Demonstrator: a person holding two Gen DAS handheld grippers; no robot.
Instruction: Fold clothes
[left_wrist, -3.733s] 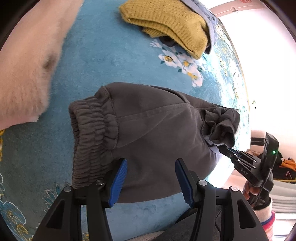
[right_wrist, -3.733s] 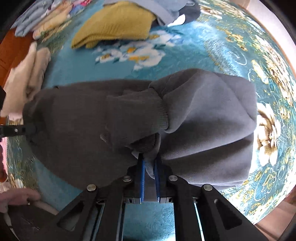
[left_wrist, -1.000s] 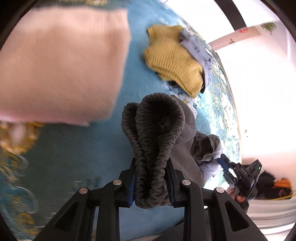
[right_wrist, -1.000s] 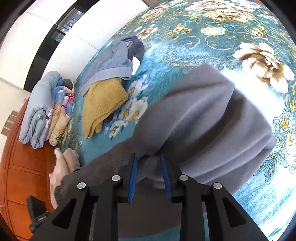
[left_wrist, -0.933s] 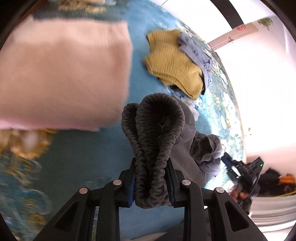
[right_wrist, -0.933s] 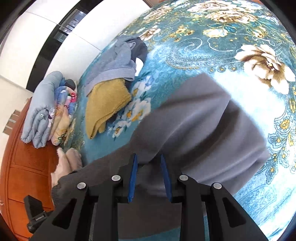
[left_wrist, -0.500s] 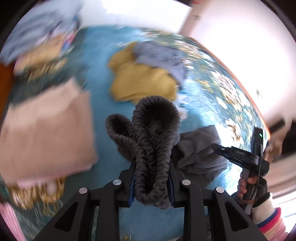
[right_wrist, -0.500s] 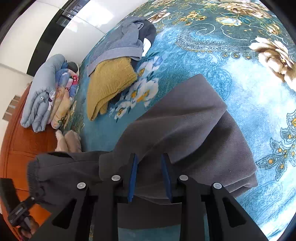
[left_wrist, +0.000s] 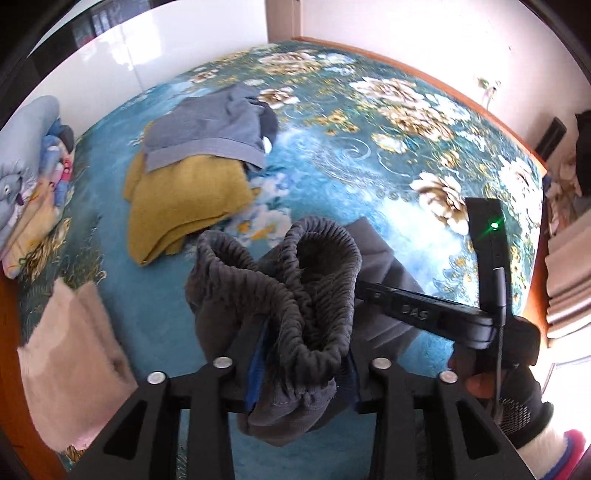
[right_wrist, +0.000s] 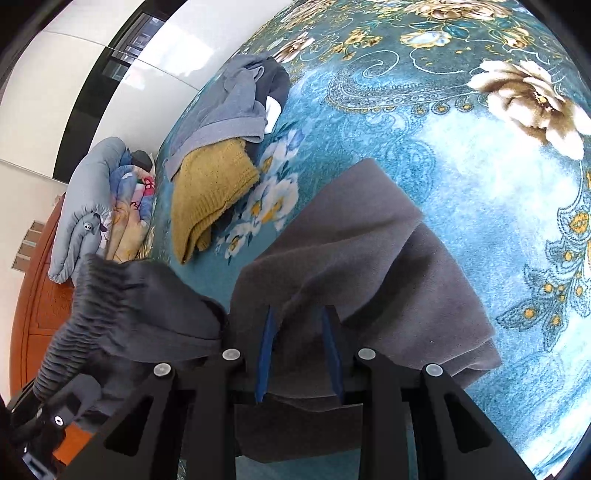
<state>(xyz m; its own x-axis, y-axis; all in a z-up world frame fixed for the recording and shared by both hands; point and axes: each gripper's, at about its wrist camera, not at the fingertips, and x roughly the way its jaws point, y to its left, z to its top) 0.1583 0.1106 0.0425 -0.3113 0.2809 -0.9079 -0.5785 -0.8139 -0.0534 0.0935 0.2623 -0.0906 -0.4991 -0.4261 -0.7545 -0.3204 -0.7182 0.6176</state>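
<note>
A dark grey pair of sweatpants (right_wrist: 369, 236) hangs between both grippers above the teal floral bedspread (right_wrist: 461, 110). My left gripper (left_wrist: 301, 363) is shut on the bunched elastic waistband (left_wrist: 314, 280) and holds it up. My right gripper (right_wrist: 297, 350) is shut on the grey fabric nearer the leg end; it also shows in the left wrist view (left_wrist: 417, 310), to the right of the waistband. The lower part of the pants still lies on the bed (left_wrist: 384, 258).
A mustard knitted sweater (left_wrist: 184, 199) with a blue-grey garment (left_wrist: 210, 129) on top lies further back on the bed. A folded pink fluffy item (left_wrist: 70, 365) lies at the left. Rolled quilts (right_wrist: 88, 206) sit by the wooden headboard (right_wrist: 33, 325).
Both grippers have lifted the pants higher off the bed and the left one has swung up and rightward, closer to the right gripper. The waistband now hangs in the air.
</note>
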